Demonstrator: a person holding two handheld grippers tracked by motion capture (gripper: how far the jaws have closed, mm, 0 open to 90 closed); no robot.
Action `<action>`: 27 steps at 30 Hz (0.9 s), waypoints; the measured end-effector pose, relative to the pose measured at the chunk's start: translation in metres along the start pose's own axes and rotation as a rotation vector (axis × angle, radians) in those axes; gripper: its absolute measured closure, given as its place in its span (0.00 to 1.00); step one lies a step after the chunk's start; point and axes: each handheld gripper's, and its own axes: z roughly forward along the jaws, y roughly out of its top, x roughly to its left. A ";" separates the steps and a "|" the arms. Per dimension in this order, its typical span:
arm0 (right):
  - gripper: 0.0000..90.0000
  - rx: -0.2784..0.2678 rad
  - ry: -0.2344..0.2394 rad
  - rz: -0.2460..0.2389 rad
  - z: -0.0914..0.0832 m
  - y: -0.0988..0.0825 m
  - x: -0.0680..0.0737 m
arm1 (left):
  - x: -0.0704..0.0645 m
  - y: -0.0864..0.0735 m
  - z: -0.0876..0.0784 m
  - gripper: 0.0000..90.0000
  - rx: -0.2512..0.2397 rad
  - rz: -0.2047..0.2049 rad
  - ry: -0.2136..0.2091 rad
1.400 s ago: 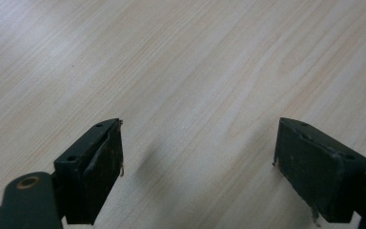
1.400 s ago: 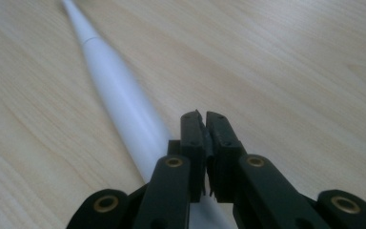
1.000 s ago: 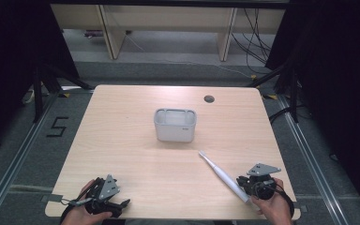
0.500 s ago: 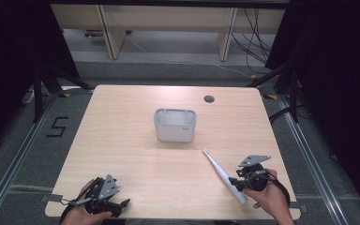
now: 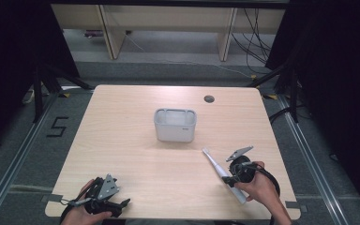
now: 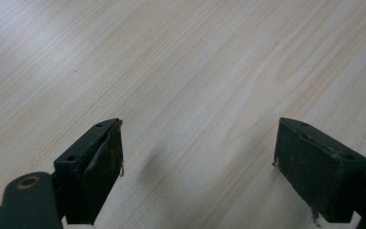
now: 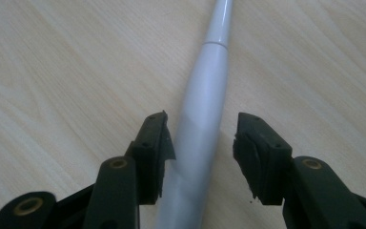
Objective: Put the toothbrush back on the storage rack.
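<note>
Toothbrush (image 5: 221, 172) lies flat on the table (image 5: 131, 140) near your right-front corner, head pointing toward the bin (image 5: 175, 124), handle running under your right gripper (image 5: 232, 179). A second ago that gripper sat nearer the table's front edge, at the handle's end; now it stands farther up the handle. Its jaws have just been opening, and in the right gripper view the white handle (image 7: 200, 124) lies between them: the left pad (image 7: 161, 143) looks to brush it, the right one stands clear, so nothing is clamped. Your left gripper (image 5: 104, 200) rests at the left-front corner as before, jaws wide apart over bare wood (image 6: 190, 71) with nothing between them.

Writing: a small dark mark on the bin's front wall is too small to read; a "5" (image 5: 57, 126) is taped on the floor left of the table.

Tabletop is pale wood grain with a round cable hole (image 5: 209, 99) at the far right. Grey floor, black curtains on both sides, wooden shelving and loose cables behind.
</note>
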 end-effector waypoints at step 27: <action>0.71 0.207 0.018 -0.066 0.023 0.025 -0.004 | 0.000 0.000 -0.001 0.18 0.002 0.002 0.000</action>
